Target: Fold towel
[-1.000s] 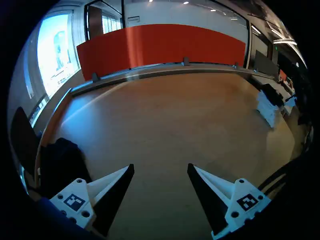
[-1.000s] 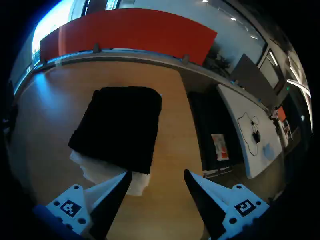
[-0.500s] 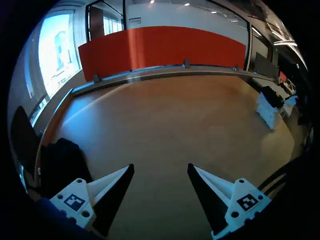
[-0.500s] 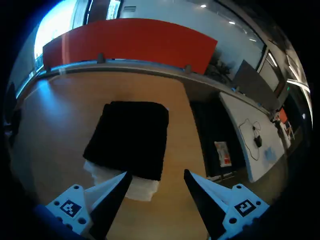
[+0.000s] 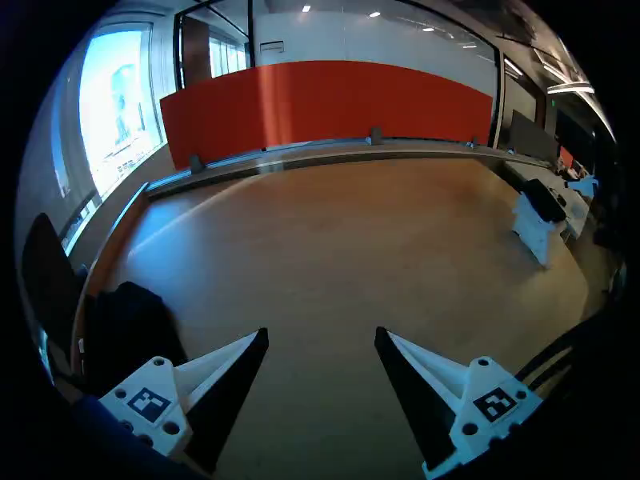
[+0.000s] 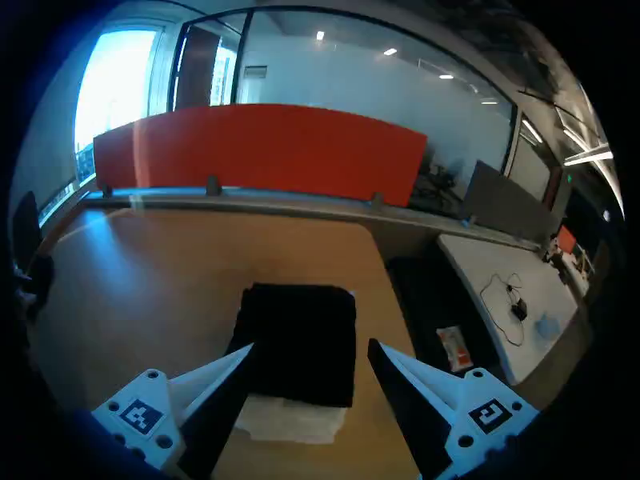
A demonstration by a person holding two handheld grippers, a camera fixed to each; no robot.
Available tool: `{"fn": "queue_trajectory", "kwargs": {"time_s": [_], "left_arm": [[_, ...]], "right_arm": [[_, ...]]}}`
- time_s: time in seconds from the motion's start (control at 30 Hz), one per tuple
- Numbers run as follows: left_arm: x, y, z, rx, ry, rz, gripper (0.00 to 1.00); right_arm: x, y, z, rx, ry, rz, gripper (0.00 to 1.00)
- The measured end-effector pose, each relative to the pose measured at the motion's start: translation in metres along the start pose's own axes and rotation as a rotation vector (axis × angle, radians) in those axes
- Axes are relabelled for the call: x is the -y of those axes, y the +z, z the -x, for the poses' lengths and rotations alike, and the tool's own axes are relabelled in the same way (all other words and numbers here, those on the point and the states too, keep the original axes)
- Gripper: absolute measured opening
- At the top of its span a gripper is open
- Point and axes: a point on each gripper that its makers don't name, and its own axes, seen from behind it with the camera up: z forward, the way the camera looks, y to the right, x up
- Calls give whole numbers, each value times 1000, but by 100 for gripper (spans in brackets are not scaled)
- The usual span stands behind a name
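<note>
In the right gripper view a folded black towel (image 6: 300, 340) lies on top of a folded white towel (image 6: 288, 420) on the wooden table (image 6: 160, 264), close to the table's right edge. My right gripper (image 6: 314, 356) hovers above the stack, open and holding nothing. In the left gripper view the same stack of towels (image 5: 538, 220) appears small at the far right of the table (image 5: 336, 240). My left gripper (image 5: 320, 344) is open over bare wood, with nothing between its fingers.
A red divider panel (image 5: 320, 100) runs along the table's far edge. A dark chair (image 5: 120, 332) stands at the left in the left gripper view. To the right in the right gripper view stands a white table (image 6: 504, 312) with cables and small items.
The right gripper has pulled back and tilted up, so the towel stack now appears smaller and lower between its fingers. The left gripper has hardly moved, only tilting up slightly.
</note>
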Motion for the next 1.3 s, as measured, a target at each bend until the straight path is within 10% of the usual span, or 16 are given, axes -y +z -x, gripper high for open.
{"fn": "queue_trajectory", "kwargs": {"time_s": [0.5, 1.3], "left_arm": [[10, -5, -22, -58, -20, -20, 99], [54, -27, -124, -377, -130, -96, 99]], "right_arm": [[20, -9, -35, -182, 113, -18, 100], [79, -43, -116, -451, 136, -25, 100]]}}
